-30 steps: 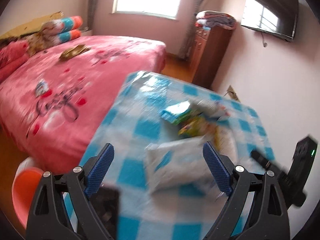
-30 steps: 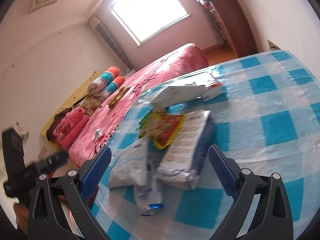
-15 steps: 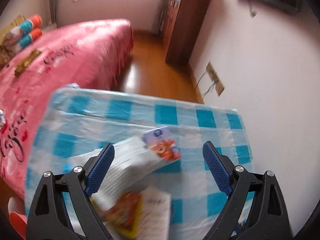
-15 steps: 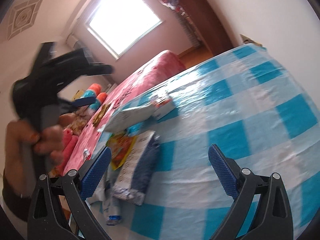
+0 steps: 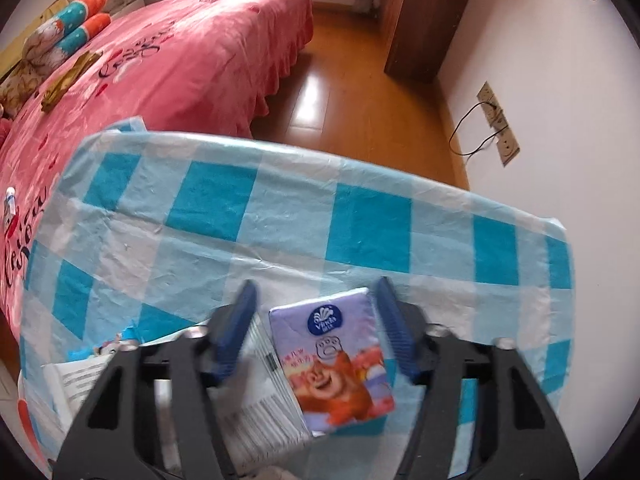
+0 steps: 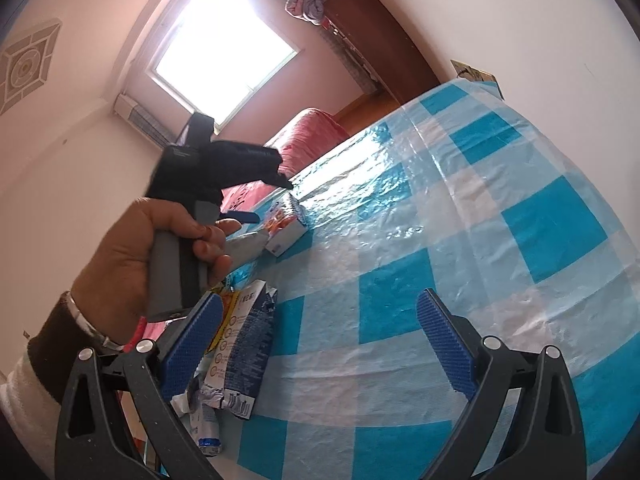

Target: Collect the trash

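Observation:
A small purple tissue pack [image 5: 332, 360] with a cartoon bear lies on the blue-checked tablecloth [image 5: 280, 208], partly on a white printed wrapper [image 5: 256, 408]. My left gripper [image 5: 316, 328] points down over the pack and its jaws are closing. The pack is between them, with a gap still showing on the left side. In the right wrist view a hand holds that left gripper [image 6: 290, 200] over the same pack [image 6: 286, 228]. My right gripper [image 6: 320, 352] stands open above bare cloth. A blue-white pouch [image 6: 248, 344] and a yellow wrapper [image 6: 224, 312] lie to its left.
A pink bed [image 5: 160, 60] stands left of the table, with wooden floor [image 5: 352, 92] beyond the table's far edge. A brown wardrobe [image 5: 424, 20] and a wall socket with a cable [image 5: 496, 120] are on the right wall. Something orange [image 5: 24, 420] shows below the table's left corner.
The left gripper swept forward over the pile to the table's far part, tipped downward, and its jaws narrowed around the tissue pack. The right gripper rolled and shifted right, still open.

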The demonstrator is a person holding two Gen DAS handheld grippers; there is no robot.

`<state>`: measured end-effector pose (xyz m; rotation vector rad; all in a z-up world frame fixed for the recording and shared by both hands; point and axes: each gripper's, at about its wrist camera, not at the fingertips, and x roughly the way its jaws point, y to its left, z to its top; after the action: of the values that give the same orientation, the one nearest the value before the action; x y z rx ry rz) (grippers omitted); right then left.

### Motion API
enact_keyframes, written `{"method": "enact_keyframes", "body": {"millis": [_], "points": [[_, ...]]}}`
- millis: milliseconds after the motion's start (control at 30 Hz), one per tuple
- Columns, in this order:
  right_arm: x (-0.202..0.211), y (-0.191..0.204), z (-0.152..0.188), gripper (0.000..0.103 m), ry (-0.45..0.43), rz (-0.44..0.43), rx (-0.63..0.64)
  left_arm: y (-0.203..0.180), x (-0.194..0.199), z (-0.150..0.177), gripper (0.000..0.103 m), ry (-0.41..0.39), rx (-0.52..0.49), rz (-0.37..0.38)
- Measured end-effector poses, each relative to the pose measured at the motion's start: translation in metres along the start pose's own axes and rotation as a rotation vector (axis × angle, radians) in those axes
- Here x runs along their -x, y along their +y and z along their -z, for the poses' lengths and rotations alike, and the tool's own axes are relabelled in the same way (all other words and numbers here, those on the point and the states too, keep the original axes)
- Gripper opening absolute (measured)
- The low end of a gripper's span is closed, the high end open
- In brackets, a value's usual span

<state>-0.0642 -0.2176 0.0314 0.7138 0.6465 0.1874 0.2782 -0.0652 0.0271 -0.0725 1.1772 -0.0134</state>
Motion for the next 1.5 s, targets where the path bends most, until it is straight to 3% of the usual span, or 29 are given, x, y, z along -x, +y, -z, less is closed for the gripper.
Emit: {"method": "enact_keyframes", "body": {"millis": [333, 833, 967, 1133, 1233, 1400, 1500], "points": [[0.011, -0.011, -0.005, 0.096, -0.050, 0.037, -0.044, -0.014, 0.005, 0.039, 0.054, -0.017, -0.116, 0.049], [0.040, -0.041, -0.019, 0.096, -0.139, 0.140, -0.108, -0.040, 0.051, 0.160, 0.054, 0.023, -0.275, 0.202], [0.040, -0.046, -0.019, 0.096, -0.123, 0.142, -0.117, -0.039, 0.071, 0.183, 0.054, -0.045, -0.319, 0.232], [0.033, -0.039, -0.015, 0.096, -0.078, 0.123, -0.096, -0.018, 0.111, 0.199, 0.057, -0.137, -0.323, 0.276], [0.028, -0.027, -0.011, 0.096, -0.048, 0.101, -0.049, 0.001, 0.144, 0.211, 0.066, -0.212, -0.329, 0.271], [0.014, -0.007, -0.003, 0.096, 0.021, 0.075, 0.030, 0.065, 0.187, 0.226, 0.069, -0.312, -0.264, 0.178], [0.007, 0.005, 0.003, 0.096, 0.053, 0.068, 0.078, 0.114, 0.193, 0.233, 0.069, -0.300, -0.154, 0.138]]}}
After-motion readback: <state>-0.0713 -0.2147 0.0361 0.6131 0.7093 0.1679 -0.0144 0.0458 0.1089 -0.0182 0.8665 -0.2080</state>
